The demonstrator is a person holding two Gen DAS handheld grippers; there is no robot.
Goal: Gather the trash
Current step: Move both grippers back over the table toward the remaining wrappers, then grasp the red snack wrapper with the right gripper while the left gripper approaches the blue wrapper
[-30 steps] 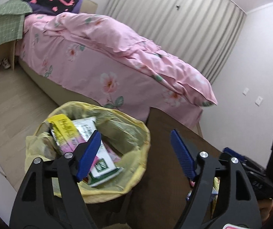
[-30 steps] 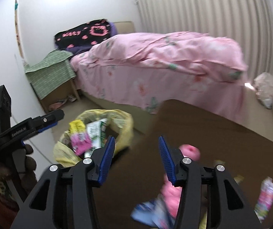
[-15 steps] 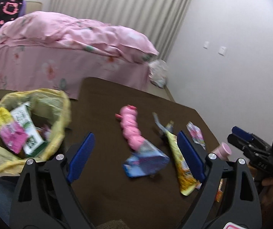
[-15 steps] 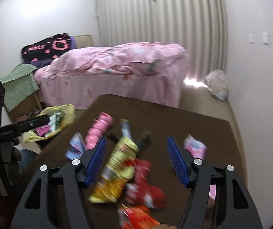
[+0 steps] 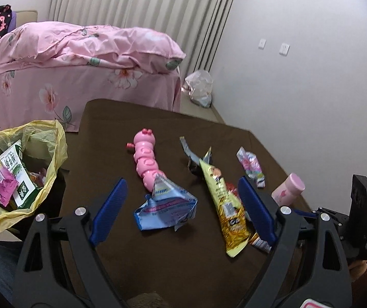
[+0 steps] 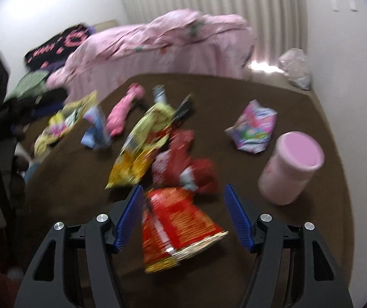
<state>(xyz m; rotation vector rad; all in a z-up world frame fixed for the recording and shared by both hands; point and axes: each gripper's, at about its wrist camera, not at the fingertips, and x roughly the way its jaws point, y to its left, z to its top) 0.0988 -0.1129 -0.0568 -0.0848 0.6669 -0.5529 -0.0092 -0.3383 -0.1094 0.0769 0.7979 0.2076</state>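
The yellow trash bag point(image 5: 29, 169) hangs off the table's point(image 5: 157, 256) left edge, already holding wrappers. The left hand-held gripper point(image 5: 180, 211) hovers with jaws apart over the blue wrapper point(image 5: 166, 208), which touches a pink caterpillar toy point(image 5: 146, 160) that could get dragged along. The right hand-held gripper point(image 6: 183, 218), also spread, straddles the red-orange packet point(image 6: 178, 225); slick foil might slip out.

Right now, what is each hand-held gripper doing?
Left hand-held gripper: open, empty, above the blue wrapper.
Right hand-held gripper: open, around the red snack bag, not gripping it.
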